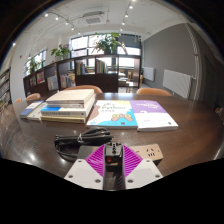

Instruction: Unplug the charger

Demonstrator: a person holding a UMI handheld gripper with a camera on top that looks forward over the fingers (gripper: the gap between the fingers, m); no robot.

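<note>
The charger is a small dark block, and it sits between the two fingers, low and close to the camera. The purple pads stand at both sides of it and seem to touch it, so the gripper appears to be closed narrowly on the charger. Just to the right of the charger there is a white power strip, lying on the table; the charger is at the strip's left end, but I cannot tell if its pins are in a socket. A black cable lies in loose curves on the table to the left of the fingers and leads toward the charger.

Beyond the fingers, on the dark wooden table, there are several books. A stack of books lies at the left side, and a colourful book is in the middle. A white book lies flat just beside it at the right.

Farther away, behind the table, stand chairs, and large windows let in daylight. A tall green plant stands before the windows. At the left wall there are shelves.
</note>
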